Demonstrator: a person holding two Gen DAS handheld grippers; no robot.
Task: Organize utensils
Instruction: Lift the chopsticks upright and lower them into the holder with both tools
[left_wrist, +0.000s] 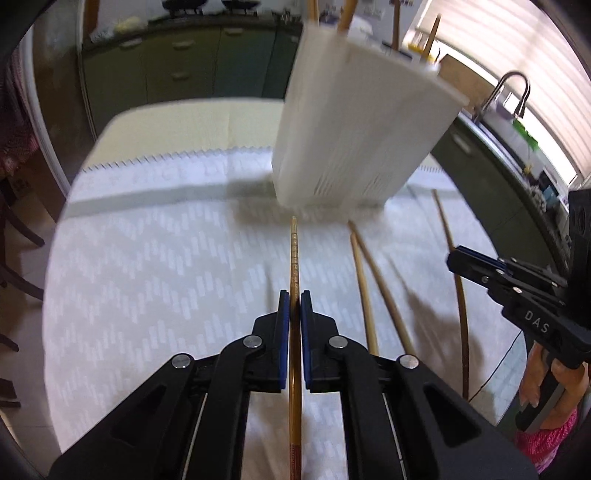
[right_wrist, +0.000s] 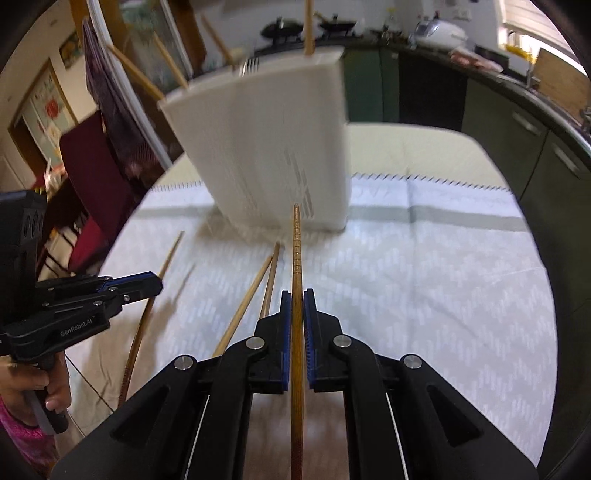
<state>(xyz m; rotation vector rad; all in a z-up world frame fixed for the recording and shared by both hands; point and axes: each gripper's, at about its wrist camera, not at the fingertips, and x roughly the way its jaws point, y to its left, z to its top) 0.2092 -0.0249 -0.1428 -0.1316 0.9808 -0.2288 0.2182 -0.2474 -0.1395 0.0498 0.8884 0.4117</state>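
White slatted holder (left_wrist: 354, 125) stands at the far end of the pale cloth (left_wrist: 147, 266). Each gripper pinches a ridged brown chopstick: left gripper (left_wrist: 294, 306), marked "GenRobot.AI", on one (left_wrist: 294, 251); right gripper (right_wrist: 297, 306), marked "DAS", on another (right_wrist: 296, 243). Loose chopsticks (left_wrist: 369, 280) lie between them.

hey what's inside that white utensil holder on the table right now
Several wooden chopsticks and a fork stick up out of the white utensil holder. Its opaque walls hide their lower ends and anything shorter inside.
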